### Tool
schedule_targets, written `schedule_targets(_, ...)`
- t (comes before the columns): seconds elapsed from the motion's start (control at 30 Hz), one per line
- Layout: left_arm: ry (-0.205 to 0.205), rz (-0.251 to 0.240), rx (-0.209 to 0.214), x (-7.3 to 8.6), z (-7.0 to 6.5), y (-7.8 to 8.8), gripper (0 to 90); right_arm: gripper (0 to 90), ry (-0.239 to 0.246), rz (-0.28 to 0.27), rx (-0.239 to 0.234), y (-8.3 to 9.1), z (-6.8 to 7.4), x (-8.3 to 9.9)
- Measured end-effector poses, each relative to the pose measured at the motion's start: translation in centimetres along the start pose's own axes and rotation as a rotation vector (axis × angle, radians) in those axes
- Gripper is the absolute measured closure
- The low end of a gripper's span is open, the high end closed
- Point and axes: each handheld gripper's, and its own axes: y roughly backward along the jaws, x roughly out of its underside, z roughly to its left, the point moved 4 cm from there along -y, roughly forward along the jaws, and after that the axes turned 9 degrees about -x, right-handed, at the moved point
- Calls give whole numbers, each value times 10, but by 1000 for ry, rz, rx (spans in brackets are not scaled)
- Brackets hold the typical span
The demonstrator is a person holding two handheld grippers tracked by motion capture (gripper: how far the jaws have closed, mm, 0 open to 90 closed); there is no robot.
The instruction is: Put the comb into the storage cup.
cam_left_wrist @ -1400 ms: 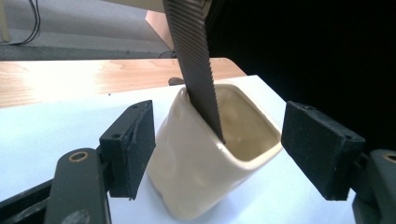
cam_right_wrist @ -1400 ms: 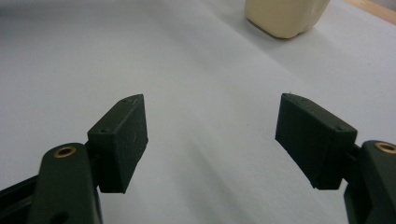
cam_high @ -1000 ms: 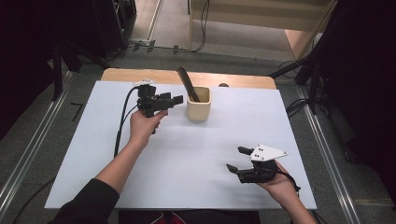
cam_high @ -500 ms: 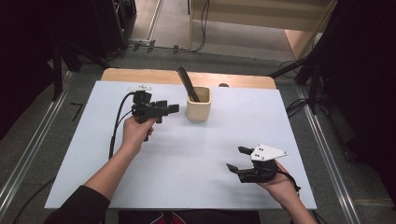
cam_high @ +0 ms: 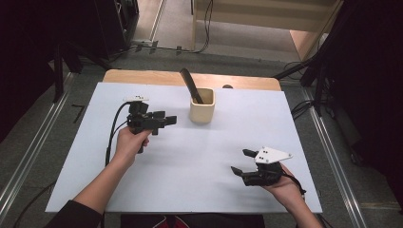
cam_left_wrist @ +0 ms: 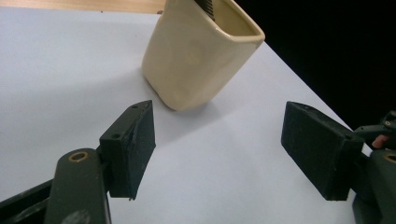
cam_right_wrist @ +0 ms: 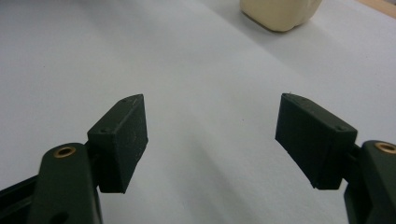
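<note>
While one cup (cam_high: 202,107) stands, two hand-held grippers (cam_high: 164,120) gape.

A lab-like recording space: white-covered table (cam_high: 190,161), metal floor rails (cam_high: 28,156), loose cables (cam_high: 204,28).

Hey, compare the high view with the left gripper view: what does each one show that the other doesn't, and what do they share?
High view alone: the whole white table, both forearms, the left claw beside the cup and the floor beyond. The dark tool leans out of the cup at full length.

Left gripper view alone: a close look at that claw's two black pads, standing wide apart with nothing between them, aimed at the cup's lower wall.

Both share: the cream cup, the white tabletop, the wooden edge behind it, and the right claw, seen at the left gripper view's right edge.
</note>
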Motion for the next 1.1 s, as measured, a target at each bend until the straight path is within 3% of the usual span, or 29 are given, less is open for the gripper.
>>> schedule_targets(0.13,-15,11,-9,5,-3,3,270,230,3,1,-2,0,0,0)
schedule_targets(0.57,-28,58,23,19,-7,18,270,230,-3,8,-2,0,-1,1)
schedule_targets(0.77,-68,86,0,26,-7,23,270,230,-3,12,-2,-1,-1,2)
schedule_targets(1.0,-90,123,13,35,-9,28,270,230,-11,15,4,0,-2,3)
schedule_targets(1.1,-116,136,-7,40,-10,31,270,230,-10,17,1,-1,-2,3)
